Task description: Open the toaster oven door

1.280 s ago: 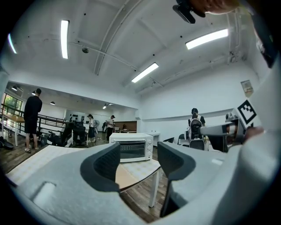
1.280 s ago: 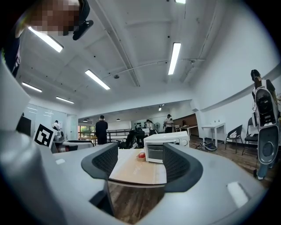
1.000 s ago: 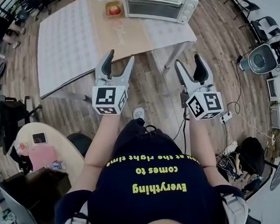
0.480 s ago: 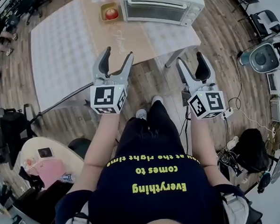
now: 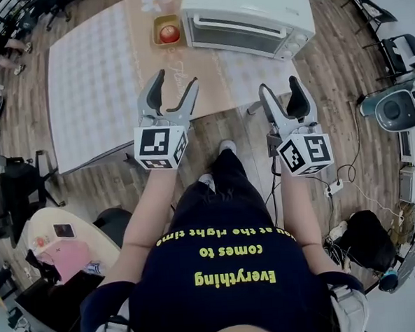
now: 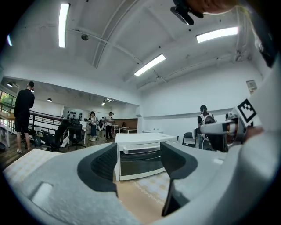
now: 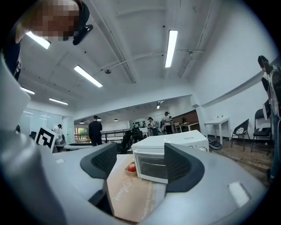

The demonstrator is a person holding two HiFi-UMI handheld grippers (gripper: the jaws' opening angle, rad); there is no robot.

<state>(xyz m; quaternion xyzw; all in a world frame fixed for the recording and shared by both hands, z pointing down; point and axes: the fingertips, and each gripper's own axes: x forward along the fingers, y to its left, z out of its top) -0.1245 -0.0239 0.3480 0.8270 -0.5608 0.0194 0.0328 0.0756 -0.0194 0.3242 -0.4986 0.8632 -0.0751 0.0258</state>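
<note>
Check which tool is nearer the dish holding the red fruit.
Left. The left tool is in line with the dish, on its near side. The right tool is off to the right, before the toaster oven.

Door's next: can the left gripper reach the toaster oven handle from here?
Probably yes, once moved forward. The left gripper is open and empty, the handle faces it with nothing between, and the bowl sits off to one side.

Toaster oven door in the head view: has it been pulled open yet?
No, the toaster oven door stands shut and upright on the oven's front, with its handle running along the top edge.
</note>
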